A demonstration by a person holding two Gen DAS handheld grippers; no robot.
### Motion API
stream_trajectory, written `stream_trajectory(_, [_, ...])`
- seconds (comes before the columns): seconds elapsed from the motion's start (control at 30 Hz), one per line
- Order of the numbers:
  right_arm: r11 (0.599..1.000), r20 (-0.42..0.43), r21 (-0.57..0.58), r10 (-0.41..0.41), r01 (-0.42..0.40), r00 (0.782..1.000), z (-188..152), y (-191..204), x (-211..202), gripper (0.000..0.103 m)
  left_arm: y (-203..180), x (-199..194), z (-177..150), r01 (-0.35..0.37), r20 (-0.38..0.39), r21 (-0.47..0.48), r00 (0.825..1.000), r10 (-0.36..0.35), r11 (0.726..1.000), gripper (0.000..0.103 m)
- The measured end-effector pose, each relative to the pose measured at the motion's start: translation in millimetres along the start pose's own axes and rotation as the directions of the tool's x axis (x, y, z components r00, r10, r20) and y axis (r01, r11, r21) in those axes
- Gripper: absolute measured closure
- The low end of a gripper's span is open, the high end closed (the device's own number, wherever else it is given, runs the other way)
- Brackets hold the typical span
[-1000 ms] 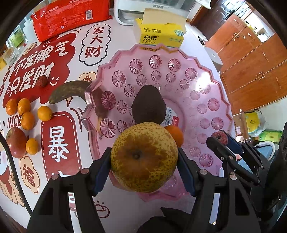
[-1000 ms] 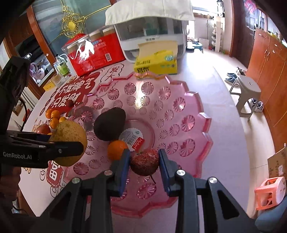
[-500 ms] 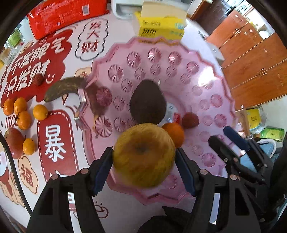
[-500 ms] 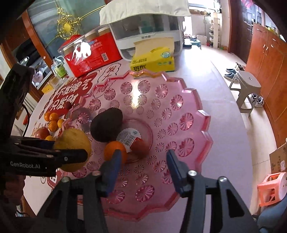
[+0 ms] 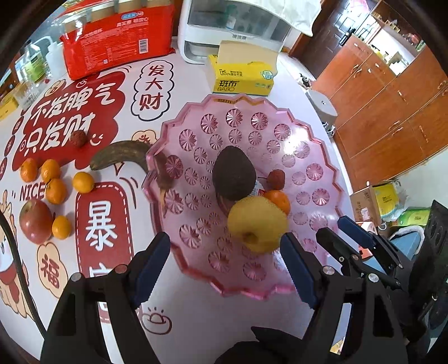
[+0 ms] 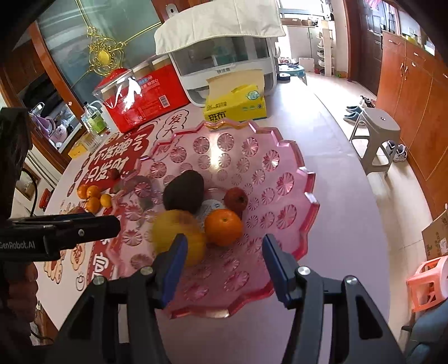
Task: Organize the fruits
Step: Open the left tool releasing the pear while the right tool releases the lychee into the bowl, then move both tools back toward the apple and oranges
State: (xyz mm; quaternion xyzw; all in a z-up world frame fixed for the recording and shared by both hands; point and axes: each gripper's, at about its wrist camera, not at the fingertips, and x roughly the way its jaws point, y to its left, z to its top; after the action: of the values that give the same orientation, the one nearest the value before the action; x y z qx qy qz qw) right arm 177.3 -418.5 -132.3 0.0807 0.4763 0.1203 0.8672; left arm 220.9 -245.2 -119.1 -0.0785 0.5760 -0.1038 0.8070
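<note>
A pink glass fruit plate (image 5: 313,156) (image 6: 282,182) holds a dark avocado (image 5: 233,173) (image 6: 183,191), a small orange (image 5: 278,200) (image 6: 223,227), a red lychee (image 5: 276,179) (image 6: 236,198) and a yellow pear (image 5: 257,224) (image 6: 179,232). The pear looks blurred, lying free on the plate. My left gripper (image 5: 225,266) is open and empty at the plate's near rim. My right gripper (image 6: 224,266) is open and empty above the near side of the plate.
On the table left of the plate lie a dark banana (image 5: 120,154), a lychee (image 5: 77,139), several small oranges (image 5: 53,182) and a red apple (image 5: 35,221). A yellow tissue box (image 5: 242,74), a red package (image 5: 112,36) and a white appliance (image 5: 238,25) stand behind.
My left gripper opened and let go of the pear, which dropped onto the plate. My right gripper released the lychee into the plate earlier, opened wide and pulled back.
</note>
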Motion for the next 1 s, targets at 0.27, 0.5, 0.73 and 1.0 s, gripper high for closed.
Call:
stream_trajectory(0.27, [0.999, 0.008, 0.030, 0.034, -0.034, 0.999, -16.5, 15.7, -16.2, 0.047, 18.6, -26.6, -27.5, 0.000, 0.031, -0.027, 1.000, 0.001, 1.000, 0.023])
stream_trajectory(0.5, [0.995, -0.023, 0.036, 0.095, -0.094, 0.995, -35.9, 35.6, -18.5, 0.047, 47.3, -43.1, -49.5, -0.007, 0.054, -0.069, 0.998, 0.011, 0.998, 0.023])
stream_trajectory(0.73, [0.990, -0.026, 0.009, 0.141, -0.141, 0.990, -46.1, 59.2, -22.9, 0.047, 76.9, -55.3, -66.7, -0.024, 0.061, -0.121, 0.998, 0.032, 0.992, 0.023])
stream_trajectory(1.0, [0.985, -0.029, -0.016, 0.171, -0.172, 0.985, -46.4, 95.0, -17.2, 0.047, 109.7, -69.7, -71.5, -0.049, 0.064, -0.147, 0.996, 0.059, 0.988, 0.023])
